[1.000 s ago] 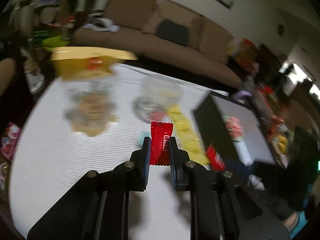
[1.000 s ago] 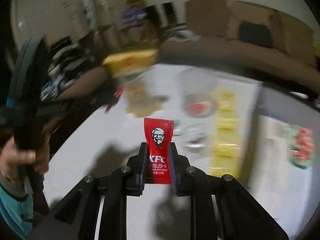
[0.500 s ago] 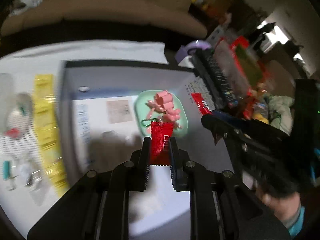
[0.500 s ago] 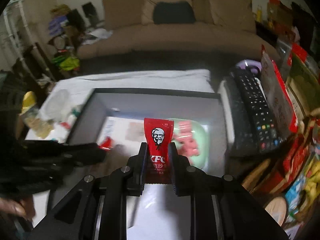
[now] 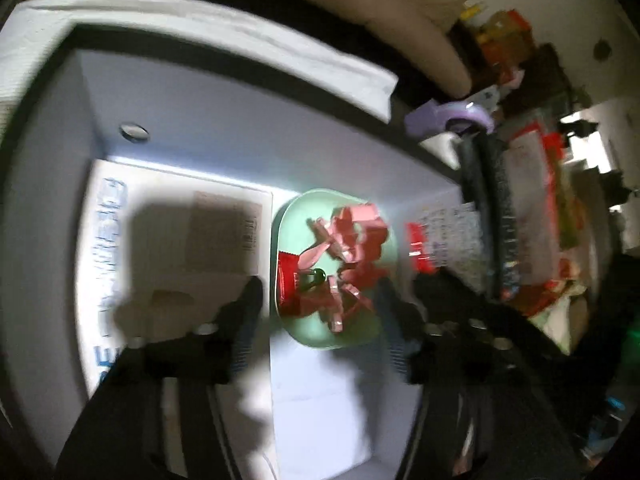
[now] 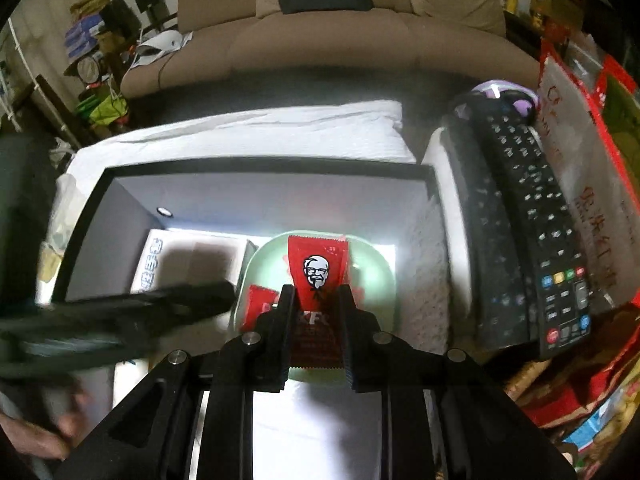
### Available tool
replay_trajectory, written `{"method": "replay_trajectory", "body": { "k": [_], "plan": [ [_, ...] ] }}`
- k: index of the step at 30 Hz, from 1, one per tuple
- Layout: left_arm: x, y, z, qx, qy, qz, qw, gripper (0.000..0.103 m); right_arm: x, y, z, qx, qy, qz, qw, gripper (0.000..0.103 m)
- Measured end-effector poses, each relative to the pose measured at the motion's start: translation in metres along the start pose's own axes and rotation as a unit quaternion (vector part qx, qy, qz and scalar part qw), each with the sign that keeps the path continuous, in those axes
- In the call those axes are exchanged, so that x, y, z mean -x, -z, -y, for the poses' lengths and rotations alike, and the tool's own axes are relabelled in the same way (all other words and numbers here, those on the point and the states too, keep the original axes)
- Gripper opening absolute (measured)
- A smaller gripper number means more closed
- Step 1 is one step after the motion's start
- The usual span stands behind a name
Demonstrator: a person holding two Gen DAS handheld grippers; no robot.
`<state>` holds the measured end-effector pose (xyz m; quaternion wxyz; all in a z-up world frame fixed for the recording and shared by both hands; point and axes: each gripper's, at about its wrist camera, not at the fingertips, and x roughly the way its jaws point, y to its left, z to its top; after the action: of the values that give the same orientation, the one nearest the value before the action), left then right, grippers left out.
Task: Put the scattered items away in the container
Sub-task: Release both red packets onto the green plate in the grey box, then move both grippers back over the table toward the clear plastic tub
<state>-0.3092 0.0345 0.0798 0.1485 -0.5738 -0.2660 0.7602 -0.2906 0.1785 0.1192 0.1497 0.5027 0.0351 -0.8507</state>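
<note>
left gripper fingers spread wide above the box; right gripper fingers clamp the ketchup packet, which could snag when released.

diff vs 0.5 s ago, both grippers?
The left gripper has opened and let go its ketchup packet, which now lies on the green tray in the box. The right gripper stays shut on its KFC packet, above the tray.
</note>
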Motion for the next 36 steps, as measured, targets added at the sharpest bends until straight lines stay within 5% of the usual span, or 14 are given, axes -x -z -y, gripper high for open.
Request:
{"method": "replay_trajectory", "body": {
  "k": [8, 11, 16, 21, 24, 26, 27, 29, 34, 36],
  "plan": [
    [0.101, 0.031, -0.008, -0.053, 0.029, 0.075, 0.9954, 0.060, -0.025, -0.001, -0.036, 0.016, -0.011, -0.023, 1.000, 0.024],
    [0.130, 0.041, -0.017, -0.073, 0.002, 0.095, 0.9928, 0.060, -0.034, -0.001, -0.038, 0.009, 0.017, -0.036, 0.999, 0.031],
    [0.167, 0.055, -0.038, -0.088, -0.027, 0.122, 0.9883, 0.062, -0.007, 0.001, -0.021, -0.053, -0.028, -0.005, 0.998, 0.054],
    [0.211, 0.076, -0.073, -0.097, -0.069, 0.155, 0.9806, 0.064, 0.034, 0.008, -0.023, -0.039, -0.017, 0.021, 0.999, 0.054],
    [0.244, 0.092, -0.104, -0.090, -0.098, 0.189, 0.9730, 0.078, 0.059, 0.019, -0.037, -0.015, -0.032, 0.042, 0.998, 0.054],
    [0.262, 0.102, -0.129, -0.073, -0.117, 0.209, 0.9682, 0.100, 0.074, 0.029, -0.053, 0.002, -0.047, 0.060, 0.997, 0.062],
    [0.269, 0.109, -0.143, -0.061, -0.124, 0.217, 0.9665, 0.103, 0.077, 0.031, -0.061, 0.007, -0.053, 0.065, 0.996, 0.065],
    [0.276, 0.120, -0.168, -0.038, -0.128, 0.219, 0.9664, 0.103, 0.086, 0.042, -0.077, 0.017, -0.072, 0.075, 0.994, 0.081],
    [0.270, 0.142, -0.210, -0.021, -0.151, 0.203, 0.9671, 0.103, 0.099, 0.064, -0.131, 0.036, -0.128, 0.084, 0.988, 0.103],
    [0.261, 0.147, -0.219, -0.025, -0.164, 0.203, 0.9650, 0.103, 0.100, 0.073, -0.150, 0.046, -0.136, 0.088, 0.986, 0.103]
  ]
}}
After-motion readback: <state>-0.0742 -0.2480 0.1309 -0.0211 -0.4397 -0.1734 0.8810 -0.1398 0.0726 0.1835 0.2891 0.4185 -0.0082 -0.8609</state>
